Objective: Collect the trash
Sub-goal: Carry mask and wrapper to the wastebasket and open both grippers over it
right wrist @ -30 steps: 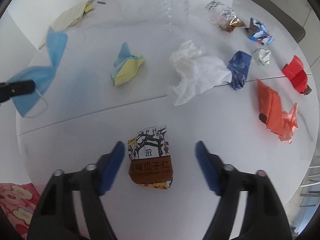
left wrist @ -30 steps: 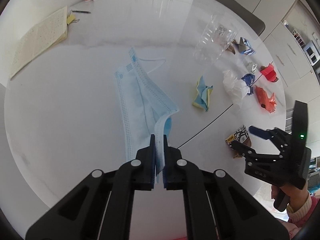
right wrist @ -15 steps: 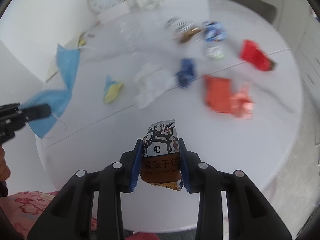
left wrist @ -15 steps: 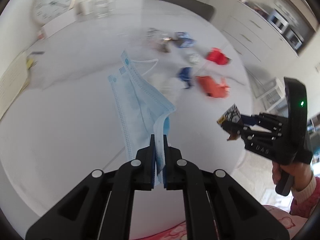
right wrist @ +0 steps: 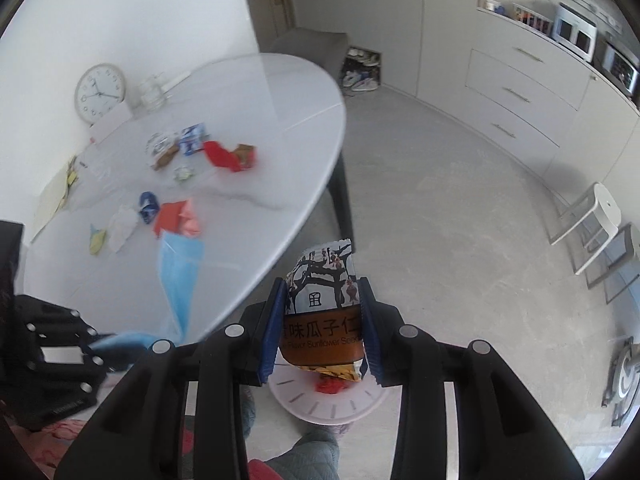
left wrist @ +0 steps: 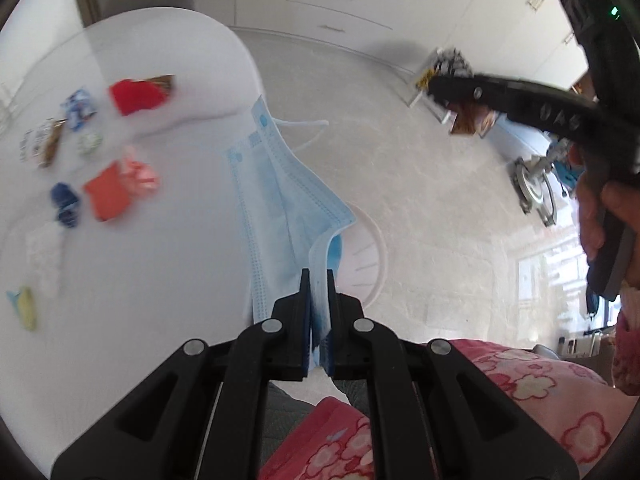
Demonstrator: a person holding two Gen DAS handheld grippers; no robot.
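Note:
My left gripper (left wrist: 319, 280) is shut on a blue face mask (left wrist: 280, 184) that hangs in the air past the table's edge. My right gripper (right wrist: 322, 300) is shut on a sunflower seed packet (right wrist: 324, 312) and holds it above a white round bin (right wrist: 332, 400) on the floor with red trash inside. The mask also shows in the right wrist view (right wrist: 178, 268). The right gripper with the packet (left wrist: 468, 116) shows at the upper right of the left wrist view. The bin's rim (left wrist: 376, 252) lies behind the mask.
The white round table (right wrist: 240, 120) still holds several wrappers: a red one (right wrist: 220, 156), an orange one (right wrist: 176, 218), a blue one (right wrist: 148, 206), a white tissue (right wrist: 120, 228) and a yellow-blue one (right wrist: 96, 238). A white stool (right wrist: 600, 216) stands at the right.
Both grippers have swung away from the table toward the floor, carrying the mask and the seed packet. The right gripper closed on the packet one second ago.

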